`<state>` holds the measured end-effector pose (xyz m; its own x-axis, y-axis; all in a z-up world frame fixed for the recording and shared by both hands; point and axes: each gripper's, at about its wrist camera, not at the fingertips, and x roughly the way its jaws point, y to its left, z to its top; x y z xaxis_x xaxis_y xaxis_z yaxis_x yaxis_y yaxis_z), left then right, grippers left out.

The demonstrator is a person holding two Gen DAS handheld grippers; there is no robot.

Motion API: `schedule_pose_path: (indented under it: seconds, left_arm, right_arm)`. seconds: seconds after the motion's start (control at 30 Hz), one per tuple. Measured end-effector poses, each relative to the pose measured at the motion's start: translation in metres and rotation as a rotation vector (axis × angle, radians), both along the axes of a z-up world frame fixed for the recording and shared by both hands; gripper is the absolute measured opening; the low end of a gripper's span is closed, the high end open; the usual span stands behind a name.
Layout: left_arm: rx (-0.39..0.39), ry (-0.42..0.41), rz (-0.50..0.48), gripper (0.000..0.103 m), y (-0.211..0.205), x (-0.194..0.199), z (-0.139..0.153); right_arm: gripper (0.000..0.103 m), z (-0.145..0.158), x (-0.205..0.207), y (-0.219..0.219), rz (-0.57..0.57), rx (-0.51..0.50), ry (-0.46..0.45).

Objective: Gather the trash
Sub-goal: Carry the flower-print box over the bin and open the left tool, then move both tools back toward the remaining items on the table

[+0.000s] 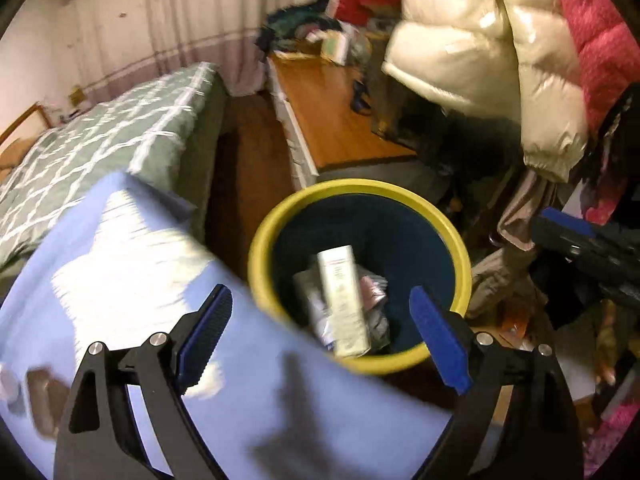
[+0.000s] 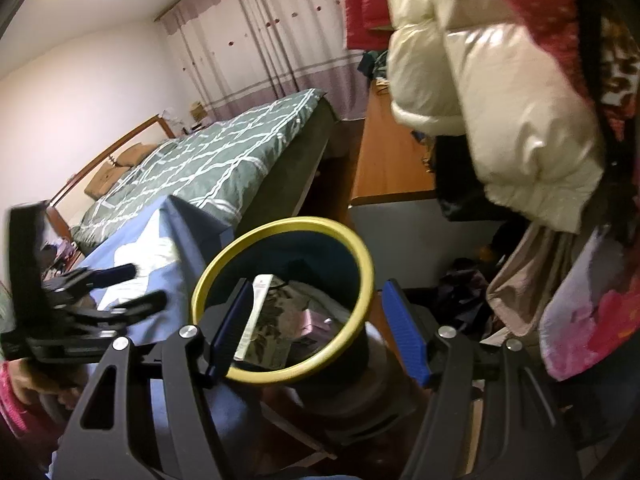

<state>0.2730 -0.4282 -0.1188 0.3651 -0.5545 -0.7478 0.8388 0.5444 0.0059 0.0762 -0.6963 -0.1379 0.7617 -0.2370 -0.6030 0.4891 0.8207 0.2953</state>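
A round trash bin with a yellow rim (image 1: 360, 188) and dark inside stands on the floor beside a table with a blue cloth (image 1: 120, 264). In it lie a long white carton (image 1: 344, 300) and crumpled wrappers (image 1: 380, 292). My left gripper (image 1: 324, 336) is open and empty, above the table edge and the bin. The bin's rim (image 2: 280, 376), the carton (image 2: 256, 312) and the wrappers (image 2: 304, 320) also show in the right wrist view. My right gripper (image 2: 316, 328) is open and empty just over the bin. The left gripper (image 2: 100, 296) shows there at the left, over the cloth.
A bed with a green checked cover (image 1: 100, 136) lies behind the table. A wooden desk (image 1: 340, 120) with clutter stands beyond the bin. A cream puffer jacket (image 1: 480, 48) and red clothes (image 1: 592, 32) hang at the right, close to the bin. The other gripper (image 1: 592, 248) enters from the right.
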Motion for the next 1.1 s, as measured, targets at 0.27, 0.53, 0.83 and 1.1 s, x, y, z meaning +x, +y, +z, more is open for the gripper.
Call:
schedule_pose_path:
  seconds: [0.27, 0.53, 0.83, 1.1]
  left_arm:
    - [-0.167, -0.079, 0.3, 0.092, 0.162, -0.001, 0.031]
    - [-0.158, -0.236, 0.608, 0.094, 0.306, 0.008, 0.026]
    - [-0.193, -0.208, 0.82, 0.094, 0.39, 0.033, -0.001]
    - [-0.237, -0.164, 0.872, 0.094, 0.401, 0.036, -0.004]
  right_arm:
    - [0.064, -0.001, 0.032, 0.041, 0.099, -0.016, 0.036]
    - [0.064, 0.014, 0.084, 0.111, 0.271, -0.051, 0.051]
    - [0.064, 0.025, 0.177, 0.217, 0.533, -0.045, 0.081]
    - [0.079, 0.014, 0.237, 0.302, 0.619, -0.037, 0.131]
